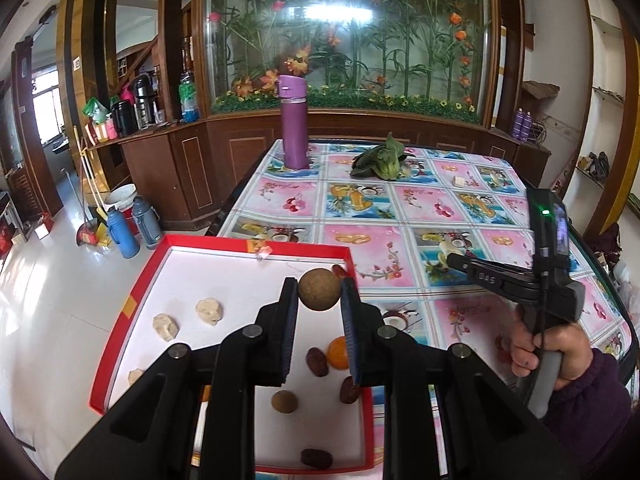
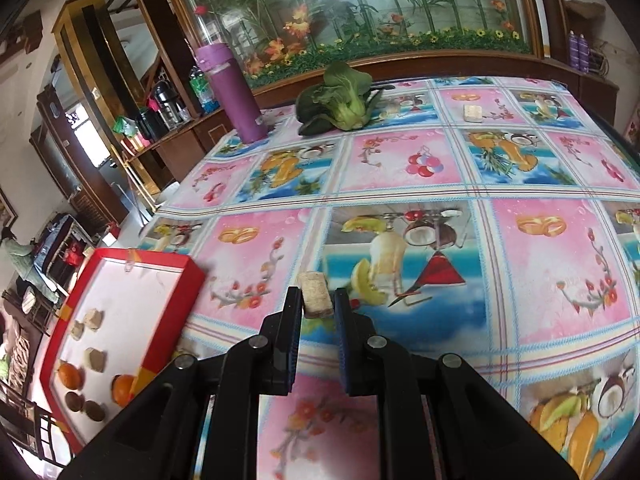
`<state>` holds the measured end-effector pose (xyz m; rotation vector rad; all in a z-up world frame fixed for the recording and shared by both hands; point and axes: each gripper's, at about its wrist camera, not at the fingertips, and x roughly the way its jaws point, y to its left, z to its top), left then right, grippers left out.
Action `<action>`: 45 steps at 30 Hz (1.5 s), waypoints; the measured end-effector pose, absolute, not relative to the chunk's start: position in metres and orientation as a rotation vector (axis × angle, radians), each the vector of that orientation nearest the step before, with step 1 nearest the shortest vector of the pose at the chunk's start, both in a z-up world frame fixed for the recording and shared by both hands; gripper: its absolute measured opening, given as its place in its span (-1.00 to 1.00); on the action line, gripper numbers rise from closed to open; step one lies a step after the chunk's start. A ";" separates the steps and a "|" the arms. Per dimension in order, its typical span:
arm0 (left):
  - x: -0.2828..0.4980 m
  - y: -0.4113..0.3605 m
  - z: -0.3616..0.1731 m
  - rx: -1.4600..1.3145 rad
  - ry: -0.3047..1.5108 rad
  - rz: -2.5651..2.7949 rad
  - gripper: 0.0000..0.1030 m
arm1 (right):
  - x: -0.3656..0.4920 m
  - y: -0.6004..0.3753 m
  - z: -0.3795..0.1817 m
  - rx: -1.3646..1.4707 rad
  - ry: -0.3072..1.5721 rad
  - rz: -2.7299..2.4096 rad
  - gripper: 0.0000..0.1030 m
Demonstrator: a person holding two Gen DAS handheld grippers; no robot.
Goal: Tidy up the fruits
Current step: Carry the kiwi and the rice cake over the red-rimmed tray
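A red tray (image 1: 224, 245) with a white floor sits at the table's left corner. It holds beige lumps (image 1: 209, 311), dark red dates (image 1: 317, 362), an orange fruit (image 1: 338, 354) and a brown ball (image 1: 284, 402). My left gripper (image 1: 319, 294) hangs above the tray's far right part, shut on a round brown fruit (image 1: 319, 290). The right gripper (image 2: 316, 294) is over the patterned tablecloth to the right of the tray (image 2: 120, 258), shut on a beige rectangular block (image 2: 315, 294). In the left wrist view the right gripper (image 1: 454, 260) shows side-on, held by a hand (image 1: 552, 344).
At the table's far left stands a purple flask (image 1: 294, 122), with a leafy green vegetable (image 1: 380, 160) beside it. Another beige block (image 2: 472, 113) lies on the far side of the table. Wooden cabinets and a glass flower panel back the table; the floor drops off left.
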<state>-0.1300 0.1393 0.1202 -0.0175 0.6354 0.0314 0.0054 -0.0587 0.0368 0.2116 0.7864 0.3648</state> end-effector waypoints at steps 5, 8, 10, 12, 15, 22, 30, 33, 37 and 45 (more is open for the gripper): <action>-0.135 0.159 0.112 -0.045 0.644 0.059 -0.55 | -0.021 -0.037 0.048 0.209 0.748 0.438 -0.73; -0.138 0.168 0.107 -0.054 0.646 0.076 -0.55 | -0.033 -0.020 0.057 0.209 0.739 0.495 -0.73; -0.140 0.174 0.104 -0.063 0.650 0.085 -0.55 | -0.041 -0.004 0.064 0.183 0.725 0.527 -0.73; -0.142 0.181 0.102 -0.073 0.651 0.095 -0.55 | -0.050 0.011 0.072 0.167 0.711 0.566 -0.72; -0.145 0.190 0.098 -0.083 0.652 0.111 -0.55 | -0.062 0.029 0.078 0.159 0.701 0.610 -0.72; -0.151 0.206 0.091 -0.106 0.660 0.133 -0.55 | -0.088 0.065 0.082 0.084 0.684 0.680 -0.72; -0.156 0.223 0.084 -0.126 0.673 0.150 -0.55 | -0.098 0.088 0.075 0.038 0.703 0.713 -0.72; -0.156 0.226 0.082 -0.131 0.679 0.155 -0.55 | -0.101 0.096 0.072 0.014 0.705 0.709 -0.72; -0.155 0.232 0.077 -0.140 0.692 0.159 -0.55 | -0.104 0.103 0.069 -0.006 0.714 0.714 -0.72; -0.151 0.240 0.067 -0.145 0.718 0.170 -0.55 | -0.107 0.118 0.060 -0.027 0.744 0.729 -0.72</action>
